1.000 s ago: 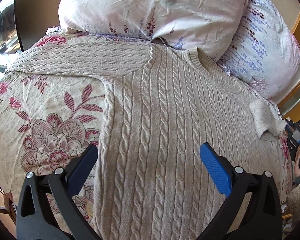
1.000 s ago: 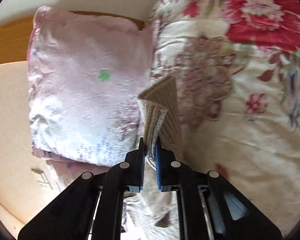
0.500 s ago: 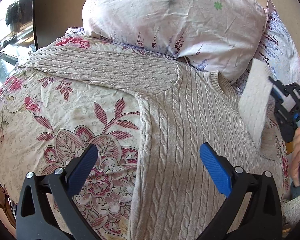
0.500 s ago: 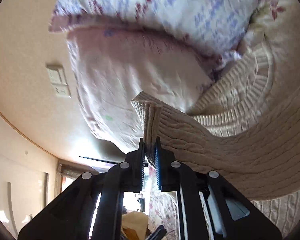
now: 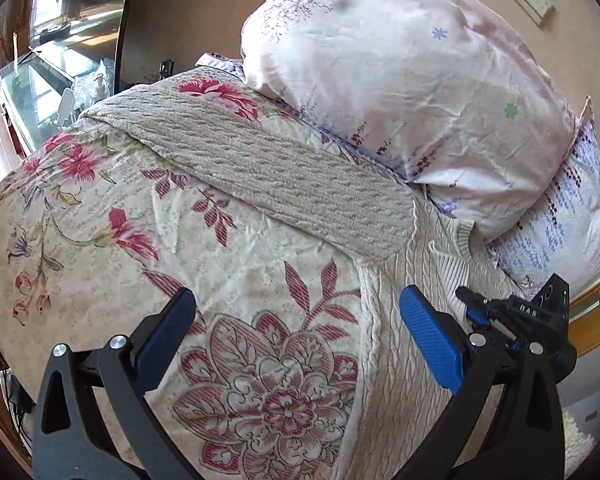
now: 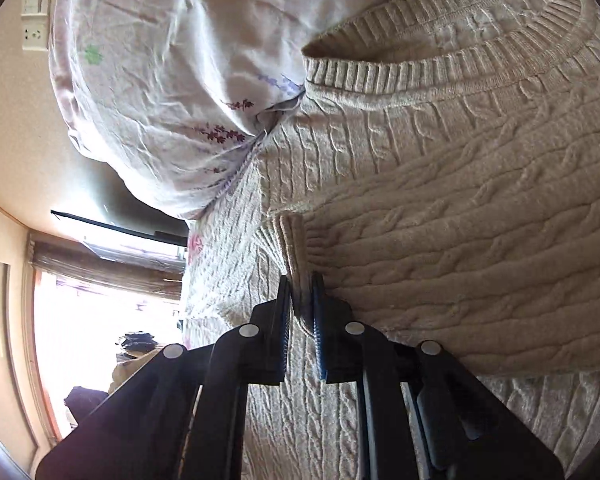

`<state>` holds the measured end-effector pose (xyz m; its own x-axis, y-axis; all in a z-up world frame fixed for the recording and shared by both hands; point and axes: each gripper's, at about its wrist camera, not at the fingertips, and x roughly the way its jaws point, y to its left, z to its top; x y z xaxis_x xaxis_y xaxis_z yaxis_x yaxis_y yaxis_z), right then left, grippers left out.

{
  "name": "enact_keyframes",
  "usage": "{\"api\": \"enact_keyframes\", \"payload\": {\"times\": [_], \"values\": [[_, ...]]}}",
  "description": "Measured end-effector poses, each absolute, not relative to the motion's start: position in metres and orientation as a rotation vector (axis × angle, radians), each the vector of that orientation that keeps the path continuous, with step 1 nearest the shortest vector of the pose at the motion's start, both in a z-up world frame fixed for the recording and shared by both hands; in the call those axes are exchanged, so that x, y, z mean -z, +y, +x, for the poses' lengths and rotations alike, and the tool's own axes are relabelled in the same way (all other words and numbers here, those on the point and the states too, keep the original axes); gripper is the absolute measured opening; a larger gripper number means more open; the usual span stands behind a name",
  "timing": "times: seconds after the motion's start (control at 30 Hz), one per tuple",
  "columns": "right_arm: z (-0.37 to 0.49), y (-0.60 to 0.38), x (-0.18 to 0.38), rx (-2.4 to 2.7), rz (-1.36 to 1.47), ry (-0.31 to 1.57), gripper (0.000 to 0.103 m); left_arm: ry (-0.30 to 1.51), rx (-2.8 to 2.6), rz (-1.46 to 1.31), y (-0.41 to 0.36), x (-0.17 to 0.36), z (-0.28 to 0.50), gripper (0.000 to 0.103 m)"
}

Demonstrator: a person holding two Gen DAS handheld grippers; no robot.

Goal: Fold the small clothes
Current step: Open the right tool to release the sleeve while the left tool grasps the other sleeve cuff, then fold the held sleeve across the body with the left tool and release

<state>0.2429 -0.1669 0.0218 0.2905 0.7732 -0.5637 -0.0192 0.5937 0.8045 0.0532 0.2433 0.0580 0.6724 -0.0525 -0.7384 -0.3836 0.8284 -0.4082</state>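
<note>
Your left hand-held gripper (image 5: 296, 332) hangs spread above the bed (image 5: 80, 216); the sweater (image 5: 396, 360) lies lengthwise, collar toward the pillows (image 5: 400, 80), one sleeve (image 5: 268, 172) stretched leftward; your right hand-held gripper (image 6: 301, 300) pinches the other sleeve's cuff (image 6: 288, 240) over the sweater's chest.

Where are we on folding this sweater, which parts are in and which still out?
Done: little beyond the sweater lying flat on the floral bedspread. In hand: the right gripper is shut on the right sleeve's cuff, laying that sleeve across the chest below the collar. Left: the other sleeve lies stretched out sideways, unfolded; the left gripper hangs open, holding nothing. Body folds remain.
</note>
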Motion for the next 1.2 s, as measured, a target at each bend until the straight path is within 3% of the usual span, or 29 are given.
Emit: {"api": "enact_keyframes", "payload": {"times": [0.1,0.17,0.23,0.57,0.77,0.87,0.93,1.07,1.17,1.2], "values": [[0.242,-0.15,-0.028,-0.621,0.706,1.193,0.029,0.823,-0.198,-0.651,0.266,-0.055,0.065,0.101],[0.244,-0.141,-0.036,-0.65,0.649,1.185,0.055,0.812,-0.188,-0.724,0.283,-0.052,0.072,0.101],[0.239,-0.132,-0.04,-0.679,0.598,1.202,0.066,0.794,-0.164,-0.826,0.302,-0.046,0.077,0.101],[0.209,-0.142,-0.065,-0.723,0.64,1.195,0.078,0.716,-0.212,-1.189,0.38,-0.017,0.099,0.1],[0.187,-0.156,-0.07,-0.709,0.623,1.2,0.079,0.625,-0.27,-1.392,0.418,0.004,0.103,0.077],[0.185,-0.161,-0.065,-0.686,0.626,1.214,0.079,0.564,-0.308,-1.432,0.435,0.009,0.103,0.065],[0.177,-0.176,-0.064,-0.664,0.638,1.217,0.079,0.554,-0.325,-1.45,0.442,0.014,0.105,0.051],[0.169,-0.199,-0.062,-0.626,0.664,1.21,0.079,0.557,-0.327,-1.469,0.448,0.018,0.109,0.037],[0.163,-0.213,-0.061,-0.605,0.681,1.208,0.079,0.538,-0.327,-1.483,0.449,0.02,0.108,0.008],[0.161,-0.217,-0.061,-0.599,0.684,1.208,0.079,0.523,-0.319,-1.492,0.448,0.019,0.108,0.007]]}}
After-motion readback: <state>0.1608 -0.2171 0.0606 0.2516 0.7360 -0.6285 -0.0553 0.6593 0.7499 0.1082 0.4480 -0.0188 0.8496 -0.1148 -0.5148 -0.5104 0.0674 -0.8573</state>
